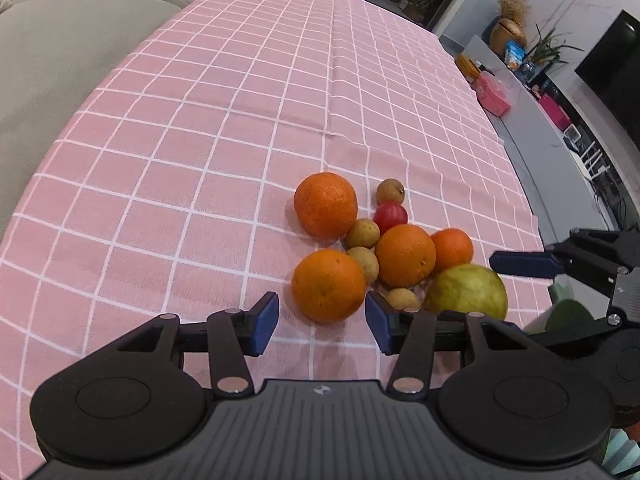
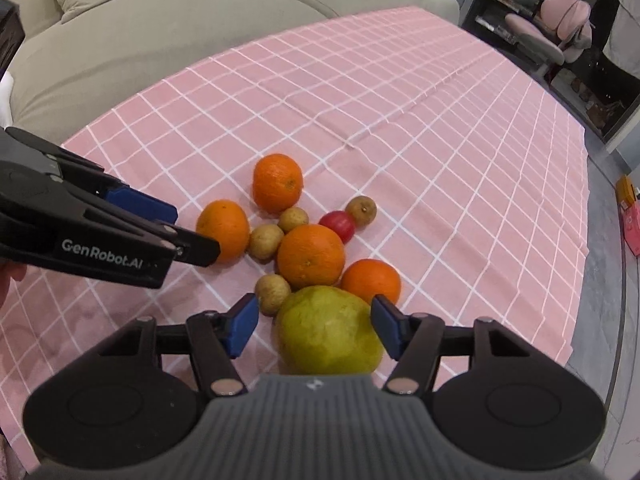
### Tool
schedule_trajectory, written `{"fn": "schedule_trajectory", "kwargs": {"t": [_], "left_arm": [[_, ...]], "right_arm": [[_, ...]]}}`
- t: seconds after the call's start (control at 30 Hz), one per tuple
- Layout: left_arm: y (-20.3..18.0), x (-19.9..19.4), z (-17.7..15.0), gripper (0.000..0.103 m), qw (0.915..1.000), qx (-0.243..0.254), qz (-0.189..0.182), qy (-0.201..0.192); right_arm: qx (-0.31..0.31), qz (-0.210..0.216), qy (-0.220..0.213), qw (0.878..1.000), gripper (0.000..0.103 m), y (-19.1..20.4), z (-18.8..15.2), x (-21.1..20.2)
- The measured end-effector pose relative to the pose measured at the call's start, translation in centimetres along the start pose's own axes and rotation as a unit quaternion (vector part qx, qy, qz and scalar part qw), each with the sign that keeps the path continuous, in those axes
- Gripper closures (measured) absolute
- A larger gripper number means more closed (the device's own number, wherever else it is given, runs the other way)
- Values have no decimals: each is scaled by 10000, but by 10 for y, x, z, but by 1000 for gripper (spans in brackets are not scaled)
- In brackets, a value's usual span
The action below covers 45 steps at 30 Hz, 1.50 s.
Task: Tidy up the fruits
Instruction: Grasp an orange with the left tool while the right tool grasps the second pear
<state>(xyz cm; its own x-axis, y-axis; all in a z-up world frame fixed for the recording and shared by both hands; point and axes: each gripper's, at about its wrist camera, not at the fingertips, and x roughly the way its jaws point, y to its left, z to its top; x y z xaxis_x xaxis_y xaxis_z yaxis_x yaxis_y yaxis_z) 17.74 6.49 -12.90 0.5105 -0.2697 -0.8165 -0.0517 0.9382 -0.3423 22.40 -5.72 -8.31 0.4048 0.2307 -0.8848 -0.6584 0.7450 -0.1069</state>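
Observation:
A pile of fruit lies on the pink checked tablecloth: several oranges, several small brown round fruits, a red tomato and a large green guava. My left gripper is open, its pads on either side of the nearest orange, without touching. My right gripper is open around the guava. The left gripper also shows in the right wrist view beside an orange. The right gripper's finger shows in the left wrist view.
A beige sofa runs along the table's far side. The table edge drops off at the right, with grey floor and a pink box beyond. A pink chair stands at the back.

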Motion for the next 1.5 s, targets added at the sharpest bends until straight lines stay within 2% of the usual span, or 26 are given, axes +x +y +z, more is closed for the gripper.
{"fn": "schedule_trajectory", "kwargs": {"t": [0.2, 0.33, 0.6, 0.67, 0.73, 1.13, 1.5], "left_arm": [[0, 11, 3, 42, 9999, -110, -25, 98], [-2, 17, 3, 42, 9997, -163, -81, 137], [-1, 22, 7, 46, 9996, -220, -22, 149], [-1, 22, 7, 46, 9996, -241, -49, 106], [-2, 21, 7, 52, 9997, -231, -72, 94], [-10, 7, 5, 53, 9999, -107, -90, 69], [-18, -48, 11, 53, 9984, -289, -462, -156]], "right_arm": [[46, 176, 333, 9993, 35, -10, 2, 10], [38, 246, 532, 9983, 35, -16, 3, 19], [530, 630, 739, 9939, 38, -31, -4, 33], [603, 665, 732, 9933, 37, -32, -4, 34], [601, 657, 730, 9933, 38, -32, -4, 33], [614, 621, 538, 9947, 38, -27, -5, 19], [844, 526, -95, 9950, 38, -23, -4, -36]]}}
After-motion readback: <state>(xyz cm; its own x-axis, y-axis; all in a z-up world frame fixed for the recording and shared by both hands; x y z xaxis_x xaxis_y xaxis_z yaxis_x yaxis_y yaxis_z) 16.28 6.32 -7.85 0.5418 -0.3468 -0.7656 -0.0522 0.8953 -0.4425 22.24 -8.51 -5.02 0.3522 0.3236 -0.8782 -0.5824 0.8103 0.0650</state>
